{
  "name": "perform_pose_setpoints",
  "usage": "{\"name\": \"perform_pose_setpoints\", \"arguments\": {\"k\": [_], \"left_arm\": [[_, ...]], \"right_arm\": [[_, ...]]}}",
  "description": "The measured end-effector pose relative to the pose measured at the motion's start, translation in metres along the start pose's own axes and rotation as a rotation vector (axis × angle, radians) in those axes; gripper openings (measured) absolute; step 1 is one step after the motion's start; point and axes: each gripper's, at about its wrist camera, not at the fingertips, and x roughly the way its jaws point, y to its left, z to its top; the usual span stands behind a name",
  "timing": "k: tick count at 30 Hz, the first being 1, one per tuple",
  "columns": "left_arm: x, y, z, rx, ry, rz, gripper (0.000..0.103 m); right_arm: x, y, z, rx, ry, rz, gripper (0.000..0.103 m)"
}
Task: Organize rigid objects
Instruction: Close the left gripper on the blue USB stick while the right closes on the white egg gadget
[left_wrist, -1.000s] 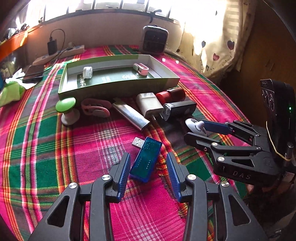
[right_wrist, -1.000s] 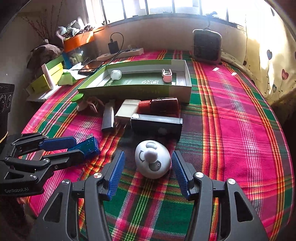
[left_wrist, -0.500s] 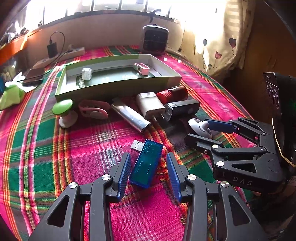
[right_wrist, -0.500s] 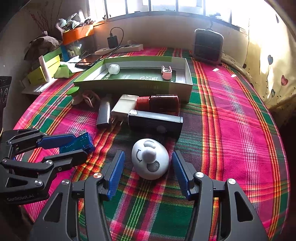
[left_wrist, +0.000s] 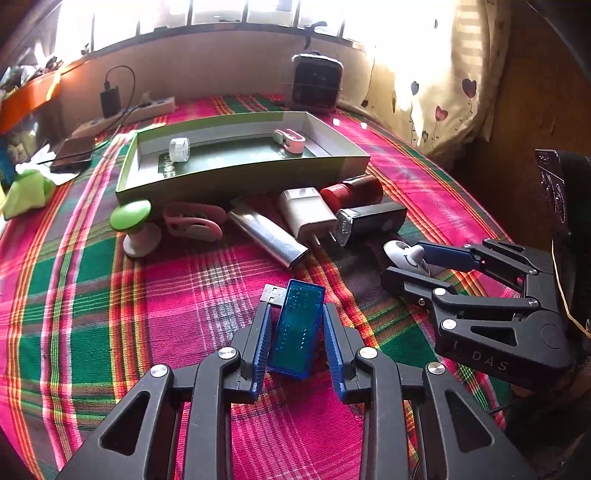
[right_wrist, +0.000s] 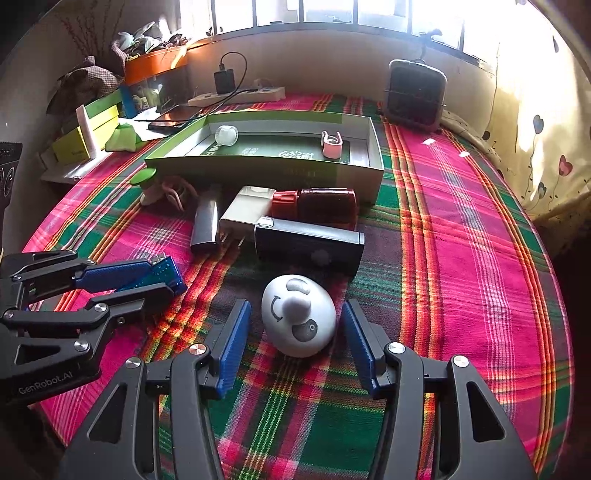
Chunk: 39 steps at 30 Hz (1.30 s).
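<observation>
At the left edge of the plaid-covered desk (left_wrist: 92, 295) the left gripper (left_wrist: 297, 336) has its jaws drawn in on the blue USB dongle (left_wrist: 297, 332), both blue pads touching its long sides. The dongle's long axis runs straight out along the fingers, metal plug pointing away toward the green tray (left_wrist: 236, 177) at the desk's far side; whether it has left the cloth I cannot tell. Further right, the right gripper (right_wrist: 295, 343) hangs with jaws wide apart around the white egg-shaped gadget (right_wrist: 298, 317), a gap showing on each side, so nothing is held there. The egg sits squarely between the fingers, its narrow end pointing away toward the black flashlight (right_wrist: 308, 245) just beyond. I'd judge the left side is the one ready to carry: the tray lies dead ahead of it, past the silver lighter (left_wrist: 267, 240) and white charger (left_wrist: 306, 214).
</observation>
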Motion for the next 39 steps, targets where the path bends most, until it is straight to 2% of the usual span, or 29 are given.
{"name": "perform_pose_setpoints", "arguments": {"k": [3, 39], "left_arm": [[0.0000, 0.0002, -0.0002, -0.001, -0.002, 0.001, 0.022], [0.0011, 0.0011, 0.0007, -0.007, -0.007, 0.000, 0.022]], "right_arm": [[-0.0009, -0.0022, -0.0004, 0.008, -0.004, -0.010, 0.041], [-0.0023, -0.0008, -0.0006, 0.014, -0.009, -0.004, 0.041]]}}
